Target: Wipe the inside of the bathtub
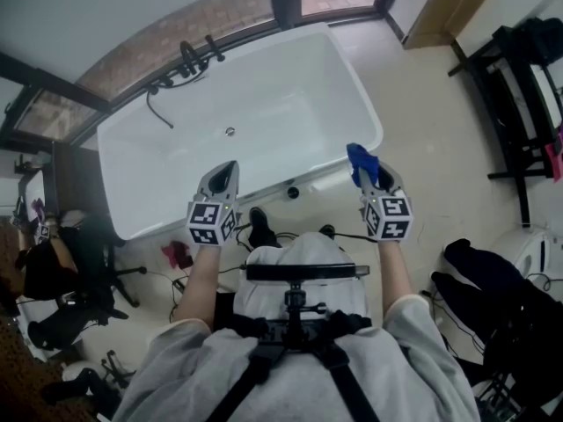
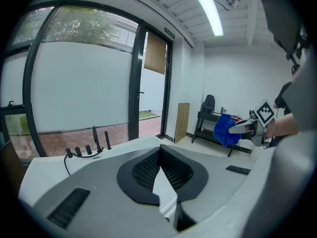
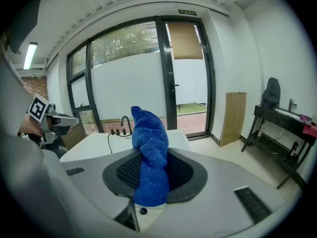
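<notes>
Here, white bathtub (image 1: 290,95) beside glazed doors (image 3: 190,83); right gripper (image 1: 376,181) fingers clamp blue cloth (image 3: 151,152); left gripper (image 1: 224,178) fingers together, empty.

No lettering can be read, not even on the green sign (image 3: 187,12).

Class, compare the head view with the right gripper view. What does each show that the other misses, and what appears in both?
Only the head view shows the tub's drain and the person's grey sleeves. Only the right gripper view shows the green exit sign and a ceiling light. Both show the white bathtub, its black faucet, the blue cloth held in the right claw, and the left claw.
</notes>
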`<state>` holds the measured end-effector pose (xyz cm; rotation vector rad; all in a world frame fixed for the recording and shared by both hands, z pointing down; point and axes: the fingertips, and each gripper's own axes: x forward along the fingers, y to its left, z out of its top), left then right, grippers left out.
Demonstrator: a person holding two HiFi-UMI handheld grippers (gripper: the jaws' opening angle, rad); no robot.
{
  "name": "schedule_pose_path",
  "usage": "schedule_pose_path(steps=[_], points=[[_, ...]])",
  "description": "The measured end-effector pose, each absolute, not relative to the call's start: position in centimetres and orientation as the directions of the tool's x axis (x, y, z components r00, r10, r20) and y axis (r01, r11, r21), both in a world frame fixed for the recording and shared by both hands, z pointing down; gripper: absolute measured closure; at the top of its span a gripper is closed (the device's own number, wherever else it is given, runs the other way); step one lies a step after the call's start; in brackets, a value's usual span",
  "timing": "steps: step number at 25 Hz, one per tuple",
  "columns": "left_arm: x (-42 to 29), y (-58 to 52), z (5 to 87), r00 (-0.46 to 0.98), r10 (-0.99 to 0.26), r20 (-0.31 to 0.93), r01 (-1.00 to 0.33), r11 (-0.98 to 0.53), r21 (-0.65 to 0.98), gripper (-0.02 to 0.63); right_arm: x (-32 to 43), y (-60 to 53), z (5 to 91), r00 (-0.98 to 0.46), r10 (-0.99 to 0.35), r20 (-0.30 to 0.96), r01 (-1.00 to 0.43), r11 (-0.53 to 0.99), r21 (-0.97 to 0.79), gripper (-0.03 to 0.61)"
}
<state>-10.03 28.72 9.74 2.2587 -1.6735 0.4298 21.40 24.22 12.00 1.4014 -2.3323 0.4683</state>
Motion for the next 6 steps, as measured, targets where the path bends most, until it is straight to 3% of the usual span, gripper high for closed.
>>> schedule_pose_path(steps=[6], points=[[-10.37,29.44,9.43,0.279,-0.870,0.408,-0.958,-0.280,0.058,0.612,21.00,24.62,11.76,-0.432,-0.762,0.481,-0.888,0.453,-0.080,0.466]])
